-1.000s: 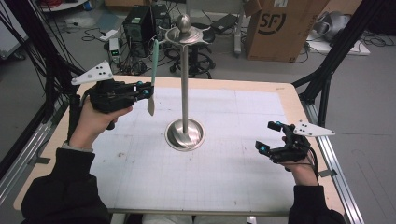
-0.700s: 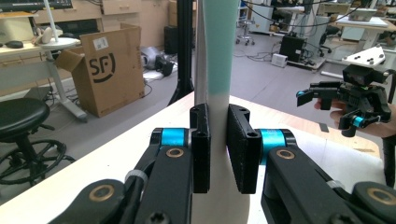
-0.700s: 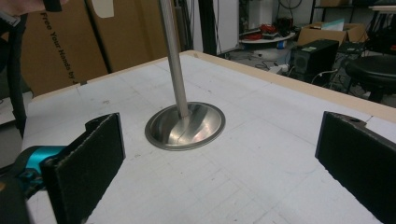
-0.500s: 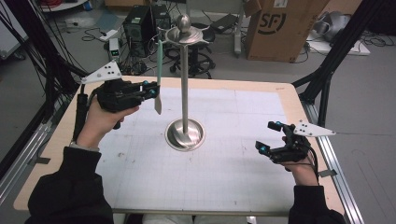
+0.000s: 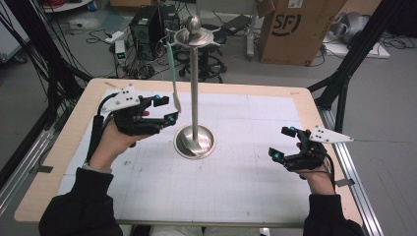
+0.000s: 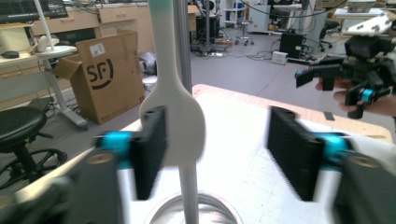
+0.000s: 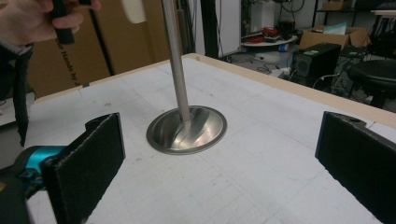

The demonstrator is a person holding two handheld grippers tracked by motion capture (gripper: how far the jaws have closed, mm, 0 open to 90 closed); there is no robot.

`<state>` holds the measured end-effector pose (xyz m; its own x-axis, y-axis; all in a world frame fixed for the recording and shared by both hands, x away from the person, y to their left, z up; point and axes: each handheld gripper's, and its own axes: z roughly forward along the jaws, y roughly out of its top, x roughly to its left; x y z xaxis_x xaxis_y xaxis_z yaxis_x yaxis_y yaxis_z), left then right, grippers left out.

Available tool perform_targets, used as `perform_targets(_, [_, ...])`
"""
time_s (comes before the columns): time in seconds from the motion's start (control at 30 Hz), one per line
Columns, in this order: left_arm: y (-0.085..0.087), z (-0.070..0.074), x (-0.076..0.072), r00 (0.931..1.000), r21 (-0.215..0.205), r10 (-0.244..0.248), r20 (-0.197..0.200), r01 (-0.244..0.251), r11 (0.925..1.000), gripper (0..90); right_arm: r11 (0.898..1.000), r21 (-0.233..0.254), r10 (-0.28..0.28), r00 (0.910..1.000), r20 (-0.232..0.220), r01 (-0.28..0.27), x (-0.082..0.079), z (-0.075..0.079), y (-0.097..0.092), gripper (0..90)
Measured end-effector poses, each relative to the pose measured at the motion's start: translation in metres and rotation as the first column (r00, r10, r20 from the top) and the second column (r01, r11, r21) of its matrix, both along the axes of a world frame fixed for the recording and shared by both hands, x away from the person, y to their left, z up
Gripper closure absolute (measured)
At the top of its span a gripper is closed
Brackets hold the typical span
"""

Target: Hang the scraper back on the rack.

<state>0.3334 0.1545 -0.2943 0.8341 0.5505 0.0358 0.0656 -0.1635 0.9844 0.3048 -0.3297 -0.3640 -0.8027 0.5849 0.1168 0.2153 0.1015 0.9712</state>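
A tall metal stand rises from a round base in the middle of the table. A utensil with a pale green handle and white head hangs from the stand's top disc. My left gripper is open around the white head, and its jaws have just been opening. The head hangs beside one pad, while the other pad stands well apart. My right gripper rests open near the table's right edge, facing the base, with nothing between its pads.
White gridded paper covers the wooden table. Behind the table stand a cardboard box, computer cases and cables on the floor. Black frame posts rise beside the right corner.
The left gripper's jaws have spread apart and let go of the utensil, which now hangs from the stand's top. The left hand sank a little. The right hand stayed still.
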Motion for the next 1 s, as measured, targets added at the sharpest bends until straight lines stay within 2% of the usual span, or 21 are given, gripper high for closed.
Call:
perform_targets(0.1, [0.001,-0.013,-0.003,0.9998,0.021,0.020,-0.005,-0.019,0.9996,19.8,1.000,-0.008,0.011,0.9999,-0.007,-0.011,0.001,-0.002,0.002,0.4])
perform_targets(0.17, [0.003,-0.023,-0.005,0.9997,0.013,0.025,-0.006,-0.025,0.9996,14.1,1.000,-0.008,0.013,0.9999,-0.008,-0.013,0.002,-0.002,0.003,0.5])
perform_targets(0.2, [0.004,-0.027,-0.006,0.9994,0.011,0.033,-0.009,-0.033,0.9994,12.6,1.000,-0.008,0.014,0.9999,-0.008,-0.014,0.001,-0.002,0.003,0.4])
perform_targets(0.27, [0.005,-0.039,-0.008,0.9977,-0.033,0.057,-0.038,-0.058,0.9978,10.0,1.000,-0.002,0.013,0.9999,-0.009,-0.013,0.000,-0.001,0.002,0.4])
perform_targets(0.3, [0.005,-0.044,-0.009,0.9973,-0.041,0.059,-0.044,-0.061,0.9973,9.5,1.000,-0.004,0.013,0.9999,-0.005,-0.013,0.000,-0.001,0.002,0.4])
perform_targets(0.43, [0.006,-0.067,-0.010,0.9938,-0.049,0.075,-0.082,-0.079,0.9956,6.8,1.000,-0.001,0.007,1.0000,-0.004,-0.007,-0.004,-0.002,-0.001,0.5])
perform_targets(0.47, [0.007,-0.072,-0.008,0.9925,-0.035,0.079,-0.093,-0.082,0.9960,6.4,1.000,-0.001,0.006,1.0000,-0.007,-0.006,-0.005,-0.002,-0.001,0.4])
perform_targets(0.5, [0.007,-0.074,-0.008,0.9912,-0.024,0.086,-0.101,-0.088,0.9958,6.4,1.000,-0.001,0.003,1.0000,-0.005,-0.003,-0.005,-0.002,-0.002,0.4])
perform_targets(0.53, [0.008,-0.075,-0.007,0.9901,-0.032,0.091,-0.106,-0.095,0.9949,6.4,1.000,0.002,0.001,1.0000,-0.006,-0.001,-0.006,-0.002,-0.002,0.5])
perform_targets(0.57, [0.010,-0.076,-0.007,0.9888,-0.066,0.077,-0.128,-0.086,0.9941,6.3,1.000,0.001,-0.002,1.0000,-0.005,0.002,-0.006,-0.002,-0.003,0.4])
perform_targets(0.63, [0.011,-0.076,-0.008,0.9876,-0.088,0.053,-0.148,-0.067,0.9938,5.9,1.000,-0.003,-0.002,1.0000,-0.002,0.002,-0.007,-0.002,-0.004,0.5])
perform_targets(0.8, [0.017,-0.084,-0.011,0.9910,-0.072,0.060,-0.120,-0.069,0.9951,5.4,1.000,-0.002,-0.022,0.9997,-0.007,0.022,-0.008,-0.004,-0.006,0.4])
perform_targets(0.93, [0.026,-0.095,-0.007,0.9887,-0.069,0.080,-0.127,-0.090,0.9935,5.4,1.000,-0.011,-0.029,0.9996,-0.004,0.029,-0.009,-0.005,-0.005,0.4])
perform_targets(1.0, [0.028,-0.100,-0.006,0.9868,-0.052,0.101,-0.127,-0.108,0.9928,5.4,0.999,-0.012,-0.031,0.9995,0.001,0.031,-0.010,-0.006,-0.005,0.5])
